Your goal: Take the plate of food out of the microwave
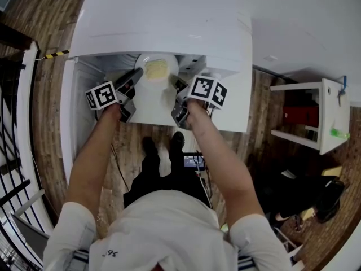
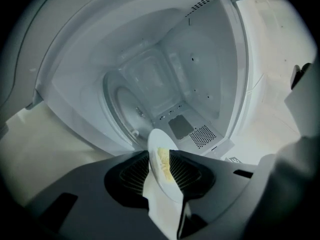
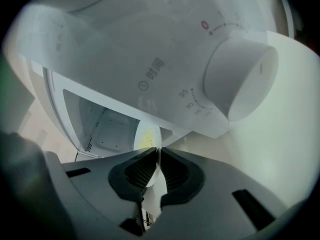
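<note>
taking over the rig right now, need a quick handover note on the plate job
Left gripper: shut on the plate at its left rim.
Right gripper: shut on the opposite rim.
Plate, with the yellow food on it: held between both grippers at the mouth of the open microwave.
Done: plate gripped and off the turntable, which shows bare behind it.
Left: draw the plate fully clear and set it down; no landing spot is evident in these views.
</note>
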`<state>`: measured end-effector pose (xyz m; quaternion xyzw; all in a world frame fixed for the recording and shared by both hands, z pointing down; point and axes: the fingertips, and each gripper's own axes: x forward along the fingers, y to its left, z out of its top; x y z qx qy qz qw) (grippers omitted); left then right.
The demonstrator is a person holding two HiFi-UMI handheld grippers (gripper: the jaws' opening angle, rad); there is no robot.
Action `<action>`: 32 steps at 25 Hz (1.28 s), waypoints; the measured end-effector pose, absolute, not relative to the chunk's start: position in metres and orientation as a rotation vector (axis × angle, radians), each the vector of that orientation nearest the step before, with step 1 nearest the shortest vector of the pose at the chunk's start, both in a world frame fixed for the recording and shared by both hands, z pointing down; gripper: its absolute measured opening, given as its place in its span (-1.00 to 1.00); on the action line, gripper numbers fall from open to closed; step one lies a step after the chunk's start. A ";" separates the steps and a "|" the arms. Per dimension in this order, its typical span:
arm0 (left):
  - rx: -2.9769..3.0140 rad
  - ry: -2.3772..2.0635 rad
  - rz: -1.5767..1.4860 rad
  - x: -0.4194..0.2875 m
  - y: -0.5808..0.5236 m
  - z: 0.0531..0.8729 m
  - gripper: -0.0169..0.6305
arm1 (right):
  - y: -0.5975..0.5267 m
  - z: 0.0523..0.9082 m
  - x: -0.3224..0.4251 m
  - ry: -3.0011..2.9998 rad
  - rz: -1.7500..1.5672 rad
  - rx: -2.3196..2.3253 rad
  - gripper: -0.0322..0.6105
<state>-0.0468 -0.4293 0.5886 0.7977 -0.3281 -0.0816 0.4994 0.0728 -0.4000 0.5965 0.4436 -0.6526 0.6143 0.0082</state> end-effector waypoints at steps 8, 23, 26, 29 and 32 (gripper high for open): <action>1.909 -0.800 -0.196 -0.048 -0.415 0.579 -0.66 | -0.395 0.587 0.076 -2.054 1.919 1.346 -0.81; 1.884 -0.818 -0.106 -0.033 -0.359 0.558 -0.79 | -0.344 0.567 0.093 -2.068 1.961 1.246 -0.80; 1.880 -0.805 -0.094 -0.027 -0.346 0.548 -0.79 | -0.331 0.558 0.098 -2.072 1.969 1.210 -0.81; 1.882 -0.782 -0.074 -0.019 -0.333 0.539 -0.79 | -0.320 0.547 0.106 -2.081 1.967 1.174 -0.81; 1.900 -0.754 -0.052 -0.010 -0.324 0.526 -0.79 | -0.312 0.535 0.115 -2.090 1.955 1.158 -0.81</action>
